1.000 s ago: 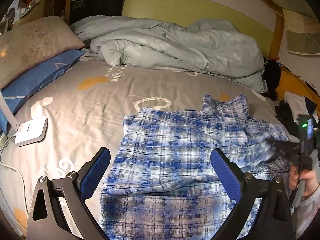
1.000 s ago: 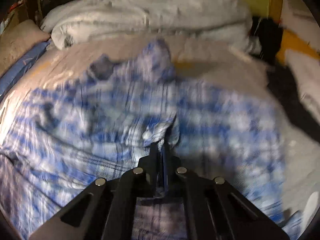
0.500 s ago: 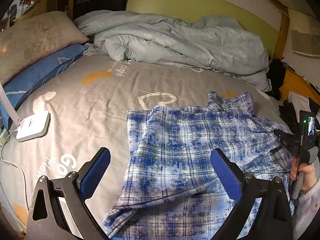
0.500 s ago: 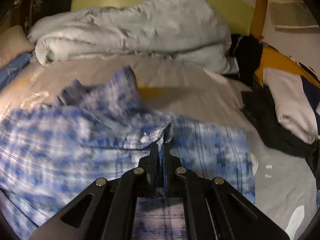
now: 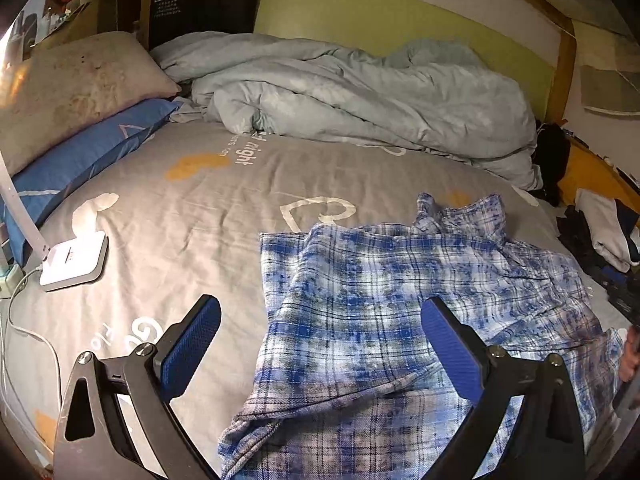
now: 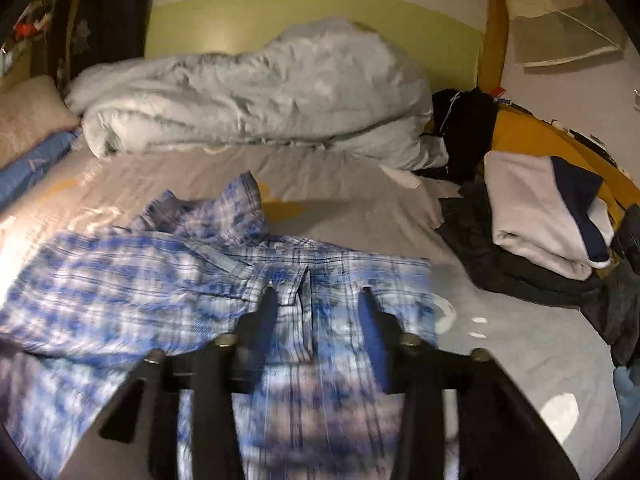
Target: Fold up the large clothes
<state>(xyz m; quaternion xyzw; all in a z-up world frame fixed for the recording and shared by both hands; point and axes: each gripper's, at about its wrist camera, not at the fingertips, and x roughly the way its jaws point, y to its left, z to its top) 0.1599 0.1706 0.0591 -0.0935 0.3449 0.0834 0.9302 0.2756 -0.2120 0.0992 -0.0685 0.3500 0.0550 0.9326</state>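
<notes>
Right wrist view shows the right gripper (image 6: 316, 300) parted above the shirt (image 6: 200, 280), gripping nothing. Left gripper (image 5: 320, 320) is spread wide over the shirt's near left edge, empty. Shirt lies rumpled on the bed (image 5: 192, 208), nearer than the duvet (image 5: 360, 96).

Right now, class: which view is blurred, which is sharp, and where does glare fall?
Right wrist view: motion blur smears the plaid shirt and right gripper; glare whitens the bedsheet at left. Left wrist view: sharp, the left gripper crisp, fisheye bending the bed's edges.
</notes>
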